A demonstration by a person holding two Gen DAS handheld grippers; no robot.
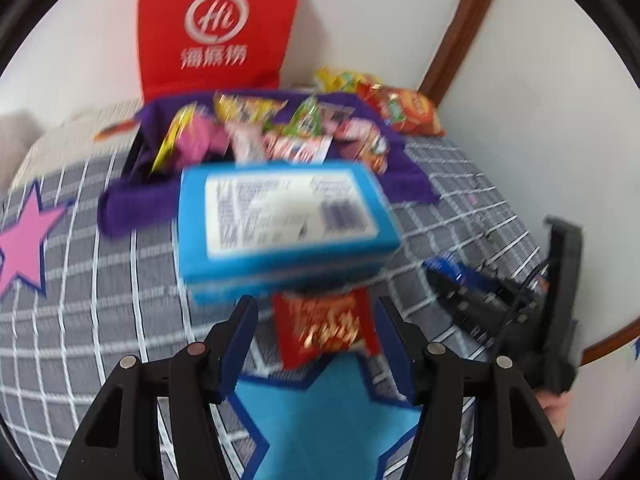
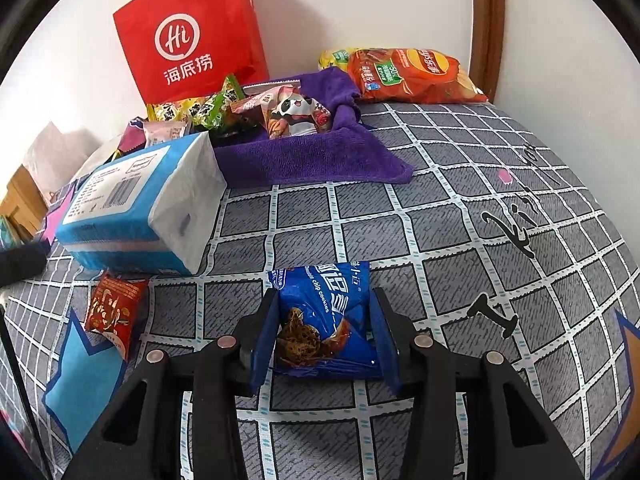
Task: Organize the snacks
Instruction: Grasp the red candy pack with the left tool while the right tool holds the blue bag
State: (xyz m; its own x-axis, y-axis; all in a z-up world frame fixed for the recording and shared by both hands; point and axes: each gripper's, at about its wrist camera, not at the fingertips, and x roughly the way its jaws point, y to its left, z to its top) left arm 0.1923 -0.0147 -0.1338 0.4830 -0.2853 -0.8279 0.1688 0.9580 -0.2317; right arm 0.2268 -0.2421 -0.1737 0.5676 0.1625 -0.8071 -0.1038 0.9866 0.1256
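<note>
Snacks still loose: blue cookie packet [image 2: 326, 320] lies flat on the grey checked bedcover [image 2: 460, 240], and small red packet [image 2: 114, 312] lies on the blue star print, just in front of the tissue pack [image 2: 140, 204].
Right gripper [image 2: 326, 336]: its two blue pads stand on both sides of the blue cookie packet, very close to its edges. I cannot tell if they already press it or only frame it; the packet is not lifted.
Left gripper [image 1: 316, 344]: jaws are spread apart, with the small red packet between and a little ahead of the fingertips. Nothing is held. This view is blurred, so the tool is probably moving.
Reason of the poses: each tool seems lined up on one packet, so both can be carried in one trip. This is my judgement only.
Snack box [image 2: 320, 136]: a container lined with purple towel [image 2: 312, 160] stands further back, already filled with many small packets. It looks like the place for collecting.
Chip bags [image 2: 412, 76]: orange and yellow big bags lie behind the box by the wall, perhaps too large for it.
Red paper bag [image 2: 188, 36]: it stands upright against the wall, behind the box.
Obstacle: the tissue pack lies between the red packet and the box, so the left tool must go over or around it.
</note>
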